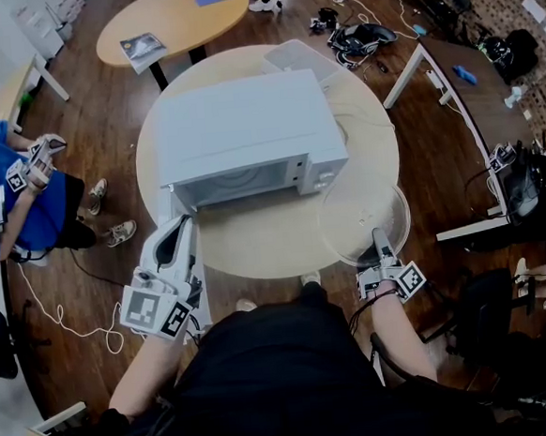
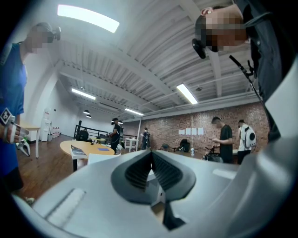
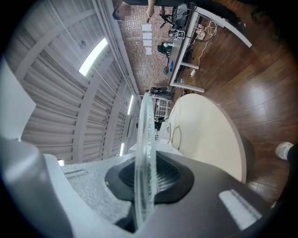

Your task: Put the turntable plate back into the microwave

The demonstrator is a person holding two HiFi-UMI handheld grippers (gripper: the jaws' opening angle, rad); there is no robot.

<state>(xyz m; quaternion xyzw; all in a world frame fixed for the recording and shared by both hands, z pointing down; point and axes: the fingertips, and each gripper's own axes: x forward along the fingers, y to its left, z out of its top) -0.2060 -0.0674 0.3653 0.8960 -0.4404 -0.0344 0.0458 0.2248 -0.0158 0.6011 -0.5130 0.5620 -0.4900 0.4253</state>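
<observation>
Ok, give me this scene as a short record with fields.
plate: clear round glass turntable plate, held by its rim over the table's right edge, outside the microwave
right gripper: jaws shut on the plate
left gripper: jaws together, nothing held
microwave: white box-shaped microwave, standing on the round beige table, front toward the person
task state: plate not yet inside

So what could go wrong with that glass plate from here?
The right claw pinches the glass plate only at its rim, so it might slip and break on the wooden floor. The plate looks nearly as wide as the microwave opening, so it may knock the frame.
</observation>
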